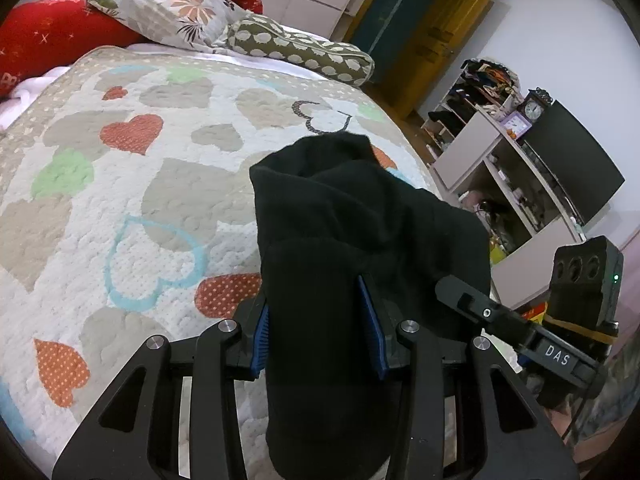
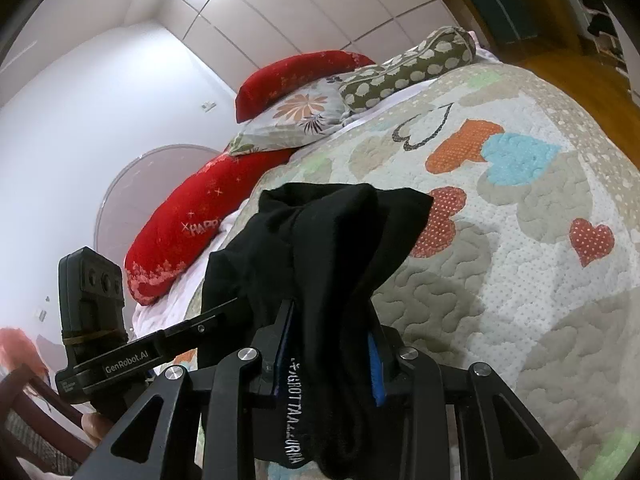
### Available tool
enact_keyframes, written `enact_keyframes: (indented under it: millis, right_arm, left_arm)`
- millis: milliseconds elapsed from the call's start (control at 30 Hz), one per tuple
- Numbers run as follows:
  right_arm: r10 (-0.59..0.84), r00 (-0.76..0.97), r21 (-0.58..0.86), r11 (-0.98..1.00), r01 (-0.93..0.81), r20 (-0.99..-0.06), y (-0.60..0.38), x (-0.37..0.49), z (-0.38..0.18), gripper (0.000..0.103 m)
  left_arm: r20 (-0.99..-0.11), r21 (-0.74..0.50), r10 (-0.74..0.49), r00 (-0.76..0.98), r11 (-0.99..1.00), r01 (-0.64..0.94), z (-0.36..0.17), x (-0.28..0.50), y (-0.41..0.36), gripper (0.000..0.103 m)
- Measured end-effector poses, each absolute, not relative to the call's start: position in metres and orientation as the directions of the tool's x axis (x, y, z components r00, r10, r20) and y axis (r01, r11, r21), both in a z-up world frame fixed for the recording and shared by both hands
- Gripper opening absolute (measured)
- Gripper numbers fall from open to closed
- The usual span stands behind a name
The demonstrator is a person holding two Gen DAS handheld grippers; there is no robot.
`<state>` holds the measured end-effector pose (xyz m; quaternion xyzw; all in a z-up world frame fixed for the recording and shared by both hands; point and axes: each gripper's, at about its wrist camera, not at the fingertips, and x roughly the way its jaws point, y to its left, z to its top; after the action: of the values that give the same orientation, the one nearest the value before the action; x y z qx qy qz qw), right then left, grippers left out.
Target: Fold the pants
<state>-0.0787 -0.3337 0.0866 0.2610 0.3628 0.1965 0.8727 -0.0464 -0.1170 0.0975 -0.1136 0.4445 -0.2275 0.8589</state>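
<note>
Left gripper (image 1: 320, 332) and right gripper (image 2: 328, 356) each pinch a bunched part of the black pants (image 1: 352, 216), held over the bed's (image 1: 160, 184) near edge; open quilt lies beyond.

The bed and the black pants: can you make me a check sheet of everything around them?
Surface: heart-patterned quilt on the bed.
Job's things: black pants, bunched, held up by both hand-held grippers.
Clutter: red pillow, floral pillow, spotted bolster at the head of the bed.
Grippers: left hand-held gripper shut on the pants; right hand-held gripper shut on them too.
Cables: nothing seen.
Surroundings: shelf unit with a clock, dark screen, white wardrobe doors.
</note>
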Motion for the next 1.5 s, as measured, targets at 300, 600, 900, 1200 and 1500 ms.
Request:
enact_keyframes:
  millis: [300,600,900,1200,1500]
  right_arm:
    - [0.444,0.647,0.521,0.850,-0.084,-0.620,-0.335,-0.056,0.061,0.030]
    - [0.347,0.651,0.438,0.899,-0.026,-0.675,-0.348,-0.044,0.055,0.035]
    - [0.485,0.648,0.445,0.862,-0.243,-0.587,-0.314,-0.040,0.095,0.035]
    - [0.407,0.623,0.394,0.904,-0.168,-0.668,-0.315,0.004,0.050,0.031]
    - [0.387,0.625,0.351,0.917,-0.186,-0.678,-0.308,-0.022,0.074,0.033]
  left_arm:
    - [-0.753,-0.373,-0.443,0.487,0.896,0.240,0.068,-0.031,-0.116,0.039]
    - [-0.754,-0.392,-0.433,0.494,0.900,0.192,0.054,-0.017,-0.097,0.054]
    - [-0.781,-0.238,-0.316,0.538,0.948,0.212,0.059,-0.003,-0.122,0.054]
    - [-0.817,-0.217,-0.297,0.495,0.953,0.213,0.039,0.029,-0.137,0.054]
    - [-0.801,-0.207,-0.289,0.524,0.956,0.210,0.051,0.009,-0.132,0.054]
